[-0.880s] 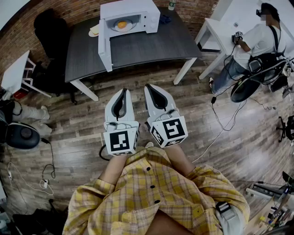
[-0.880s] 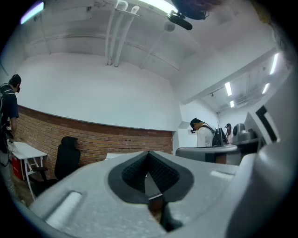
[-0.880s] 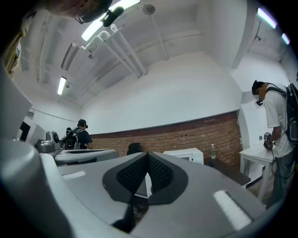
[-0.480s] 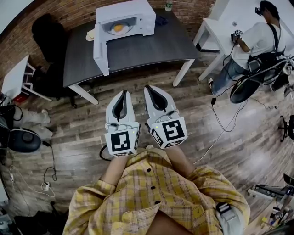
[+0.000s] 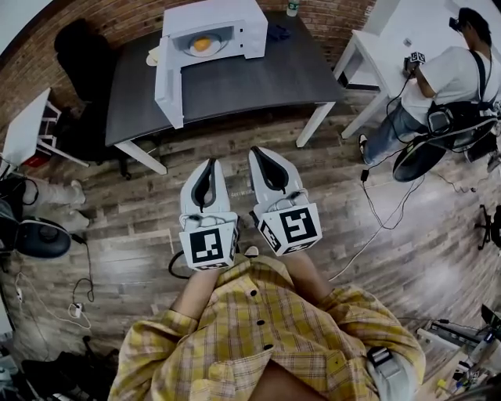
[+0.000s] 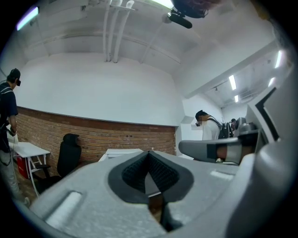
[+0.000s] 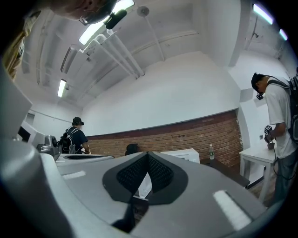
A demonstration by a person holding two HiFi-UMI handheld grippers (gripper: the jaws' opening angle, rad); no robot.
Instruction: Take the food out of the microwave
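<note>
Food (image 5: 203, 45): yellow, inside the open microwave (image 5: 235, 17) on the table (image 5: 258, 78), well apart from both grippers | left gripper (image 5: 208, 166), right gripper (image 5: 261, 155): jaws together, empty, level | change: hands unmoved, view barely shifted; reach toward microwave seemingly yet to start.

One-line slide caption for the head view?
Left gripper and right gripper, both shut and empty, point toward the open microwave holding food on a dark table.
</note>
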